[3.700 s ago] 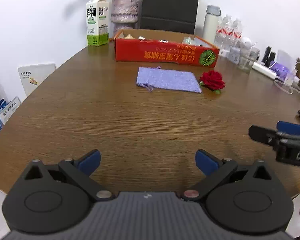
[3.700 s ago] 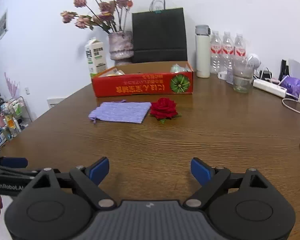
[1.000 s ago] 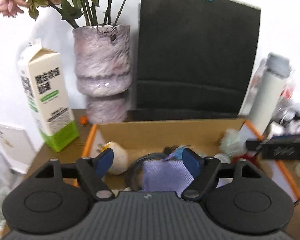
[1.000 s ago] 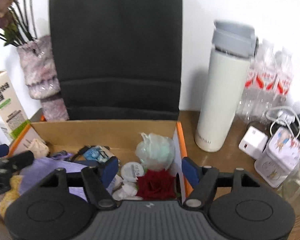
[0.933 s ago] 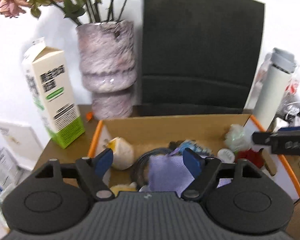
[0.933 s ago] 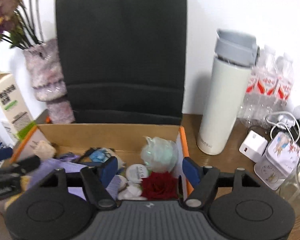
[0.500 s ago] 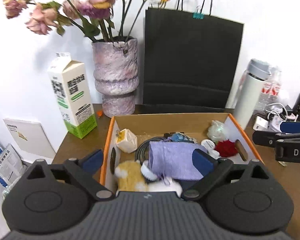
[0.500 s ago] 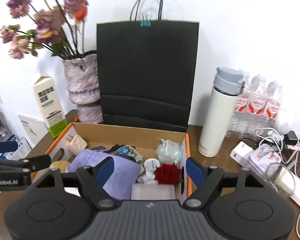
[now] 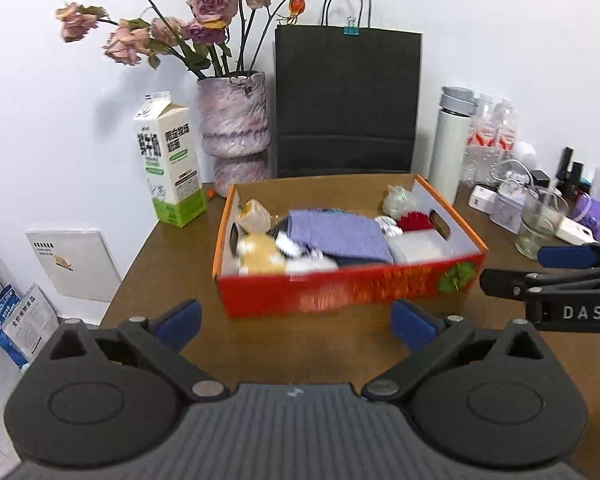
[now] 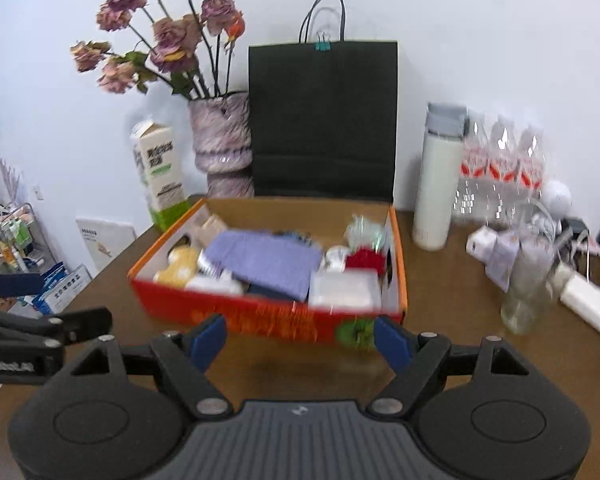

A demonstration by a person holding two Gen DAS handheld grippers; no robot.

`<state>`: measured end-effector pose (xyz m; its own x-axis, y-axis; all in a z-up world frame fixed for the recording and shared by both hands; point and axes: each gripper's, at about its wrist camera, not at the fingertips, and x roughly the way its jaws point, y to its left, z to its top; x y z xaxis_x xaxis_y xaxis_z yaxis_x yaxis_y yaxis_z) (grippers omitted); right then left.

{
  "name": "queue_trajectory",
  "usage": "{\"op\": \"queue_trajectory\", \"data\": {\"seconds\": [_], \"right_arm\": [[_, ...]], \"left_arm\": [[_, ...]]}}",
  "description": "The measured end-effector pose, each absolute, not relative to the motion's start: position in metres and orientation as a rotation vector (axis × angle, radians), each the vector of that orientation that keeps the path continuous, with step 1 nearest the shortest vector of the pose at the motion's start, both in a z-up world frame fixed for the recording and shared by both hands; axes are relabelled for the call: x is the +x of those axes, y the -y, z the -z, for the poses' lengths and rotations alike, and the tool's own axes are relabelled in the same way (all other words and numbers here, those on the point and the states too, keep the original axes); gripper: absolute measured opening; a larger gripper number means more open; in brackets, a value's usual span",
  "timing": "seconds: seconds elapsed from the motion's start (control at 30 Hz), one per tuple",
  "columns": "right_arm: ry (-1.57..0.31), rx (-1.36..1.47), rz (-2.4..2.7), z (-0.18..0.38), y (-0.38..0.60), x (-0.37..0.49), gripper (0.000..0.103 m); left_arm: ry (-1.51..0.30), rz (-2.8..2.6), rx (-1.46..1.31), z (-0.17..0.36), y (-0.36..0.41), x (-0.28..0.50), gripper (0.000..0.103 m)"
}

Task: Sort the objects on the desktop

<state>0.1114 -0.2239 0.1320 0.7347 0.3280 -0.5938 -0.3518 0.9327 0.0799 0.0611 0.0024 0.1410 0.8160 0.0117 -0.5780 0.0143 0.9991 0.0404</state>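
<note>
A red cardboard box stands on the brown table. Inside it lie a purple cloth pouch, a red rose at its right end, a yellow toy and several small items. My left gripper is open and empty, in front of the box. My right gripper is open and empty, also in front of the box; it shows from the side in the left wrist view.
Behind the box stand a milk carton, a vase of dried roses and a black paper bag. To the right are a white flask, water bottles, a glass and chargers with cables.
Both grippers have pulled back from over the box to the table in front of it, open and empty. The pouch and the rose stay in the box.
</note>
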Motion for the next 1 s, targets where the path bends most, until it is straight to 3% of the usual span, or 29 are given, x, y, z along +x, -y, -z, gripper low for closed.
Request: {"op": "queue_trajectory", "data": {"seconds": [0.6, 1.0], "right_arm": [[-0.654, -0.073, -0.337, -0.027, 0.231, -0.029, 0.088], [-0.697, -0.060, -0.295, -0.002, 0.218, -0.020, 0.092]], "left_arm": [[-0.634, -0.072, -0.008, -0.029, -0.008, -0.076, 0.103], [-0.657, -0.072, -0.048, -0.007, -0.013, -0.045, 0.103]]}}
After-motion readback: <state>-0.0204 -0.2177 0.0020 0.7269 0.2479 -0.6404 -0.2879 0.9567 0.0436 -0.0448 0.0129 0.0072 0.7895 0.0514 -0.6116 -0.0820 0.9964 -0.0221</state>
